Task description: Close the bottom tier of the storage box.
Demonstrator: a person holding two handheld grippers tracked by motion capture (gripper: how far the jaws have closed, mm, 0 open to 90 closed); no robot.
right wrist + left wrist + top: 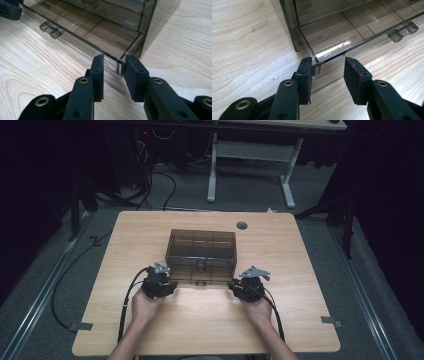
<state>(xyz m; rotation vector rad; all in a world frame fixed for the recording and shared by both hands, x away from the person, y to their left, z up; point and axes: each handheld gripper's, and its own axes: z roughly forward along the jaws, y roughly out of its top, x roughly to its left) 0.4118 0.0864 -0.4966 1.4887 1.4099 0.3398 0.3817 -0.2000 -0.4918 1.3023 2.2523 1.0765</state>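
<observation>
A smoky see-through drawer box (202,247) stands mid-table with its bottom drawer (332,37) pulled out toward me. My left gripper (169,282) sits at the drawer's front left corner. In the left gripper view its jaws (328,65) stand apart astride that corner, which lies against one pad (305,75) while the other pad is clear of it. My right gripper (234,286) is at the front right corner (120,67). Its jaws (115,61) are also open, one pad (131,72) touching the corner. Two clear knobs (50,30) stick out from the drawer front.
The wooden table (280,310) has a round cable hole (242,225) behind the box. Black cables (125,310) trail from both grippers toward the near edge. A white-legged desk (250,165) and floor cables lie beyond the table.
</observation>
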